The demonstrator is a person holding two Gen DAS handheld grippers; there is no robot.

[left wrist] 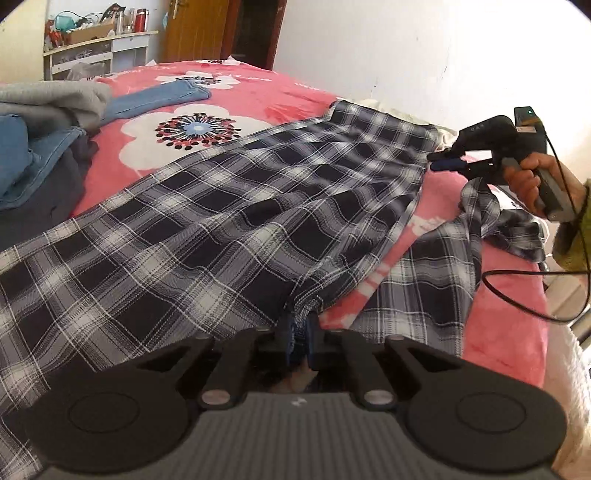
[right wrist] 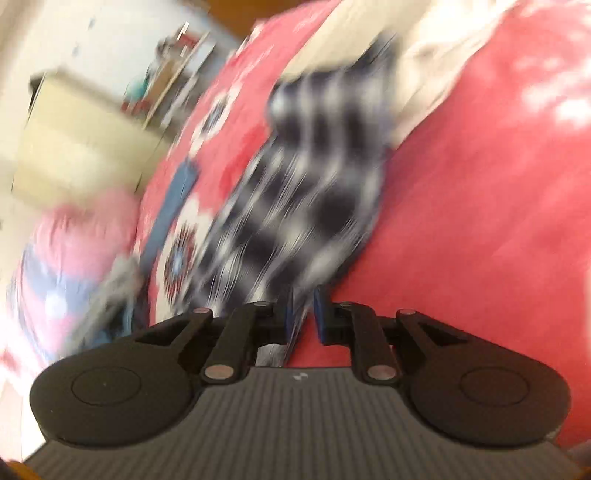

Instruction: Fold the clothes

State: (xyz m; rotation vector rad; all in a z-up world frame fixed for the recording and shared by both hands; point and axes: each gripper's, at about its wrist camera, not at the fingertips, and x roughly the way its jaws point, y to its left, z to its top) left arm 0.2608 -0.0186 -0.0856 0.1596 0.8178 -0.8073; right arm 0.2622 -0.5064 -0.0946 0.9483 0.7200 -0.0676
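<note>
Left gripper (left wrist: 298, 332): nearest the left wrist camera, fingers pressed together on a bunched edge of the garment.
Garment: dark navy, grey and white plaid cloth (left wrist: 229, 206), spread in a long panel across the bed from the left gripper toward the far edge; a second crumpled part (left wrist: 495, 218) lies on the right side of the bed.
Right gripper (left wrist: 448, 160): seen from the left wrist camera beyond the plaid cloth's far right corner, held in a hand (left wrist: 528, 177) with a black cable (left wrist: 524, 273) trailing; in its own heavily blurred view the fingers stand narrowly apart with plaid cloth running in between, so I cannot tell if they pinch it.
Bed: pink blanket with white flower prints (left wrist: 177, 136).
Far left: grey and blue folded clothes (left wrist: 48, 118).
Background: white shelf unit with clutter (left wrist: 96, 48), wooden door (left wrist: 195, 29).
</note>
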